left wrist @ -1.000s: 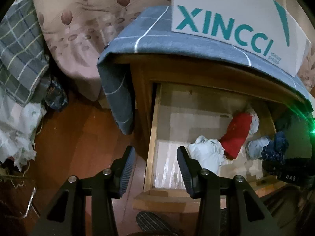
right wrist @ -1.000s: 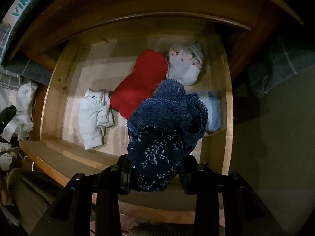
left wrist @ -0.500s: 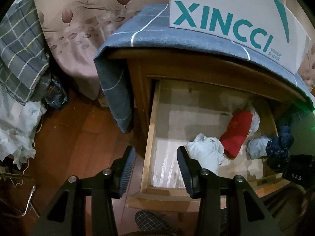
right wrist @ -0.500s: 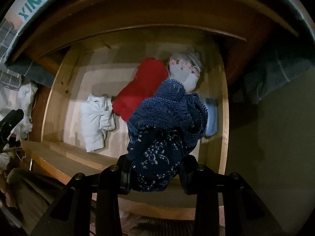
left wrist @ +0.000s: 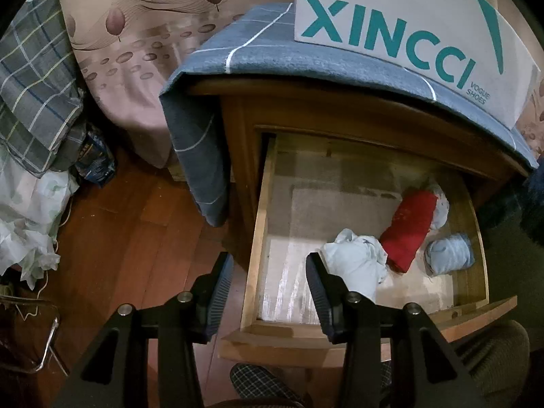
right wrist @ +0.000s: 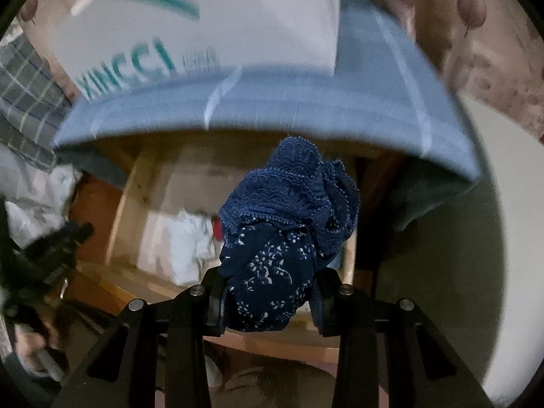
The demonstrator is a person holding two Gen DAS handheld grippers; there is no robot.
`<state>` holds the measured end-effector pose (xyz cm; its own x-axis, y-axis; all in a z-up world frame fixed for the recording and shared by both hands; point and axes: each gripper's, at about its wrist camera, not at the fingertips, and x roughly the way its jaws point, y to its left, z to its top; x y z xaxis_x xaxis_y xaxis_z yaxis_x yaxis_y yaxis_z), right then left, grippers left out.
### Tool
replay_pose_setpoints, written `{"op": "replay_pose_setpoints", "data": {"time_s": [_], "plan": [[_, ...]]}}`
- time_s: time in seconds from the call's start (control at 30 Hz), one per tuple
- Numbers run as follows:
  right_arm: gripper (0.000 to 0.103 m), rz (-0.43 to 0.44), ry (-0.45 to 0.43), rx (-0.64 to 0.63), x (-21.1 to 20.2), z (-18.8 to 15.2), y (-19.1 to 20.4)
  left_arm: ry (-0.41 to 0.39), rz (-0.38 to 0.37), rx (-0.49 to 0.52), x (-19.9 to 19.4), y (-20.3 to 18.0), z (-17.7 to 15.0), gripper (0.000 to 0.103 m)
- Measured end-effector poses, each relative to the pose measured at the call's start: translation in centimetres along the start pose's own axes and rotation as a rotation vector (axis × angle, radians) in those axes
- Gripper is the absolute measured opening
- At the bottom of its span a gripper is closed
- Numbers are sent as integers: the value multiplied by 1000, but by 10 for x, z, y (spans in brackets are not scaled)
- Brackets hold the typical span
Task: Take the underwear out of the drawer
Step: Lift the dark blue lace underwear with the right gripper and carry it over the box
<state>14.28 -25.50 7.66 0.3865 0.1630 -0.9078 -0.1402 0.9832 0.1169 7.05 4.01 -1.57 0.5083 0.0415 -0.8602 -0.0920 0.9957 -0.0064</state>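
My right gripper (right wrist: 268,301) is shut on navy lace underwear (right wrist: 289,224) with a white floral print, held up above the open wooden drawer (right wrist: 136,197); the view is blurred. My left gripper (left wrist: 268,282) is open and empty, hovering over the drawer's front left corner (left wrist: 255,272). Inside the drawer lie a white bundle (left wrist: 357,261), a red garment (left wrist: 409,231), a light blue roll (left wrist: 448,253) and a pale patterned piece (left wrist: 440,209) behind the red one.
A wooden nightstand (left wrist: 306,112) carries a grey-blue checked cloth (left wrist: 272,51) and a white XINCCI shoebox (left wrist: 408,27). A bed with patterned sheets (left wrist: 142,34) stands at the left. Plaid fabric (left wrist: 34,85) and plastic bags (left wrist: 30,217) lie on the wood floor. A slipper (left wrist: 261,384) shows below.
My right gripper has lifted the navy underwear up and out of the drawer, now level with the nightstand top. It has left the left wrist view. My left gripper has drifted slightly.
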Motion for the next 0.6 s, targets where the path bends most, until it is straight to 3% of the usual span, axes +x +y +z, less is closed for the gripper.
{"op": "replay_pose_setpoints", "data": {"time_s": [0.37,0.6], "plan": [[34,4,-193,-70,-100,63,20,-1,-7,-9,0,0,1,46],[34,2,-284,-81,-124,116,39,2,-6,-12,1,-1,1,46]]}}
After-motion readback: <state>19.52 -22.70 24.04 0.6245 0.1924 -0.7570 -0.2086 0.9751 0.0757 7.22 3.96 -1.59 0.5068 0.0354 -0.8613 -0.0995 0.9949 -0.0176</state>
